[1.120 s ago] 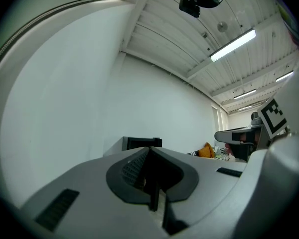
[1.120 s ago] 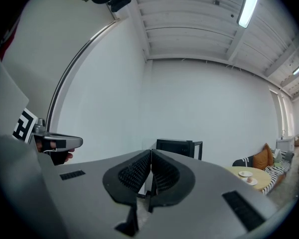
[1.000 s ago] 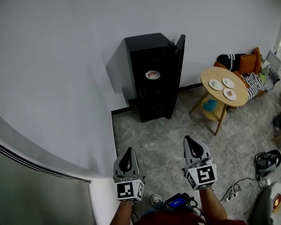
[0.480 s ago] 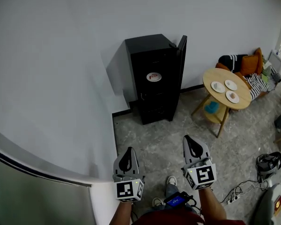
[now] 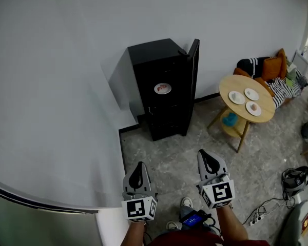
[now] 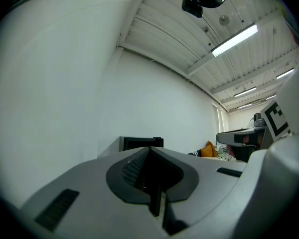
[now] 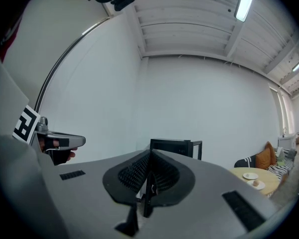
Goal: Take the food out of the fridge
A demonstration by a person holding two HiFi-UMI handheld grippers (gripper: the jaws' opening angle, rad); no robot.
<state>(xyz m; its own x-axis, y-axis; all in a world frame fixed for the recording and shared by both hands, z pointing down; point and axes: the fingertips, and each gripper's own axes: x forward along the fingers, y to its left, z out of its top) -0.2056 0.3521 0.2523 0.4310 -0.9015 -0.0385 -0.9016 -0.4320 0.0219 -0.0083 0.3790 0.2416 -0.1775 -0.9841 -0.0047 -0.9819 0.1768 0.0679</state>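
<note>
Fridge point(image 5: 161, 86) open against the white wall, food inside.
It stood well apart from the person, with a round wooden bench point(image 5: 230, 85) carrying three plates nearby. The left hand-held gripper point(image 5: 139, 166) and right hand-held gripper point(image 5: 206, 155) were both clenched on nothing. A plate of food point(image 5: 162, 88) sat on a fridge shelf.

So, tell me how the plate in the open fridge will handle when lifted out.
The plate looks small, shallow and rigid: probably light, but breakable if dropped. The food seems to lie loose on it, so tilting may let it slide off.
</note>
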